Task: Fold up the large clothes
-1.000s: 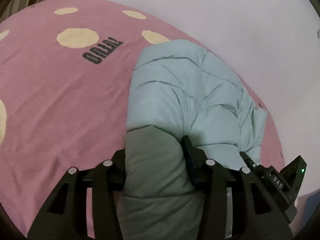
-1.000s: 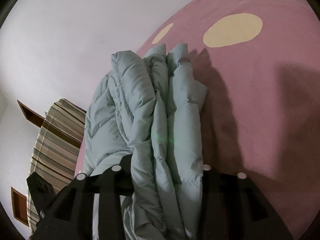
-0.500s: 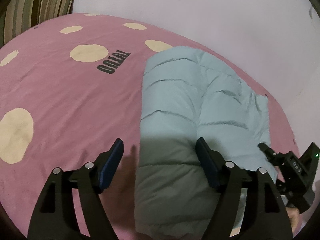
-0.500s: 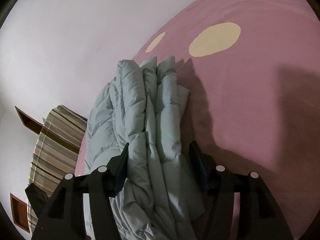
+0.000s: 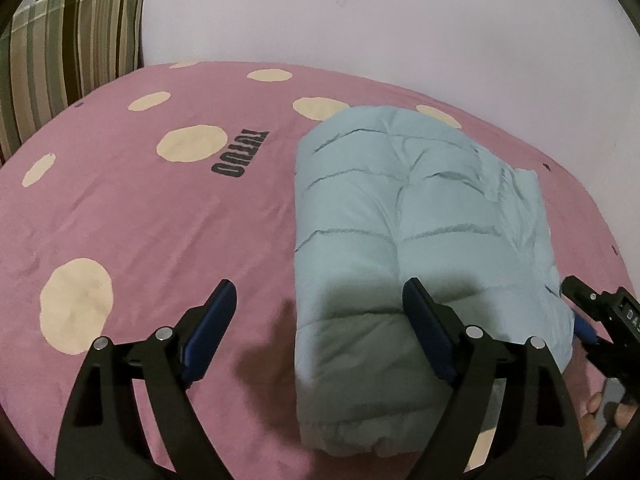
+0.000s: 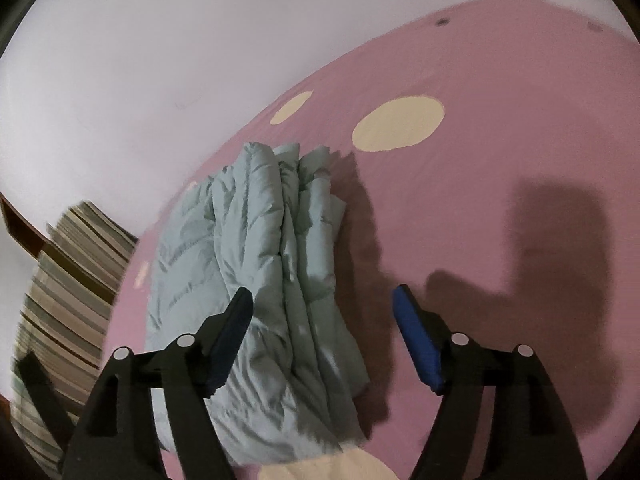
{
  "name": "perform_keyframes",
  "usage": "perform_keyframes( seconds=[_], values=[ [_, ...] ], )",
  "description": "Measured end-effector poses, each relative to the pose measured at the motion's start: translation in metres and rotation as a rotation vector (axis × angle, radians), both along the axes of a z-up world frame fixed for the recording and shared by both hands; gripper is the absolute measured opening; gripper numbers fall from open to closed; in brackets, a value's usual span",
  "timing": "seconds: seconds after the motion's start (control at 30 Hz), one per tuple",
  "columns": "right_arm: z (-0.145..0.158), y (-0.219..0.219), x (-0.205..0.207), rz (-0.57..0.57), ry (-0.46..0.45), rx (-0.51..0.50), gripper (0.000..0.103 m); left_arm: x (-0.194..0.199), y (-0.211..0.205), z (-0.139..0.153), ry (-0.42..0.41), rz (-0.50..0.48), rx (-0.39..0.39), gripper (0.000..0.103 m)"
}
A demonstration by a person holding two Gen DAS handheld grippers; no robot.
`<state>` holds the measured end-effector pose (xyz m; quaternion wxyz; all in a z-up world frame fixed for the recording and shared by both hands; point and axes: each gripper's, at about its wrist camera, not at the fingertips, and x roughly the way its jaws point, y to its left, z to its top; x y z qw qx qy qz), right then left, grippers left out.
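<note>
Jacket: a pale blue quilted jacket (image 5: 400, 216) lies folded into a thick bundle on the bed, in the centre and right of the left wrist view; in the right wrist view it (image 6: 272, 280) runs from the middle of the frame to the lower left, its stacked layers showing edge-on.
Bed: a pink cover (image 5: 140, 220) with cream dots and a dark printed word in the upper middle of the left wrist view; the jacket rests directly on it.
Left gripper: the left gripper (image 5: 320, 308) hangs at the bottom of its frame, jaws released and opening; the near end of the jacket sits between them, the left-hand finger clear of the fabric over bare cover, the right-hand finger against or just above the top of the bundle, I cannot tell which.
Right gripper: the right gripper (image 6: 324, 312) has its jaws released and opening; the jacket's edge lies between them, the right-hand pad well clear over the cover.
Other view of it: the right gripper appears at the lower right edge of the left wrist view, with a person's fingers (image 5: 600, 404) behind it.
Pillow: a striped pillow (image 5: 68, 52) stands in the upper left, against the pale wall (image 5: 400, 20).
</note>
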<state>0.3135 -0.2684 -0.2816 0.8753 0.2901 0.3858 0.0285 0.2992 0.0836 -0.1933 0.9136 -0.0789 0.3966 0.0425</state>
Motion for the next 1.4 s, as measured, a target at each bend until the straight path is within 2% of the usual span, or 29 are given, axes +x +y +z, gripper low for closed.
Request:
perform_keyframes(
  seconds=[0.2, 0.37, 0.43, 0.5, 0.63, 0.87, 1.1, 1.4],
  values=[
    [0.016, 0.016, -0.023, -0.002, 0.022, -0.184, 0.075, -0.017, -0.005, 0.007, -0.010, -0.016, 0.009, 0.085],
    [0.028, 0.027, -0.040, 0.013, 0.018, -0.275, 0.079, -0.035, -0.008, 0.018, -0.027, -0.018, 0.003, 0.085],
    [0.033, 0.029, -0.047, 0.024, 0.012, -0.291, 0.079, -0.043, -0.009, 0.024, -0.035, -0.024, 0.006, 0.086],
    [0.040, 0.032, -0.055, 0.033, 0.002, -0.314, 0.079, -0.052, -0.010, 0.030, -0.045, -0.026, 0.005, 0.091],
    [0.054, 0.038, -0.070, 0.049, -0.017, -0.353, 0.080, -0.070, -0.009, 0.046, -0.074, -0.031, -0.005, 0.092],
    [0.079, 0.046, -0.091, 0.051, -0.066, -0.406, 0.083, -0.103, -0.015, 0.079, -0.125, -0.043, 0.044, 0.095],
    [0.106, 0.055, -0.114, 0.063, -0.121, -0.449, 0.084, -0.132, -0.016, 0.112, -0.180, -0.042, 0.050, 0.096],
    [0.126, 0.065, -0.138, 0.077, -0.177, -0.482, 0.085, -0.153, -0.024, 0.128, -0.209, -0.051, 0.056, 0.097]
  ],
)
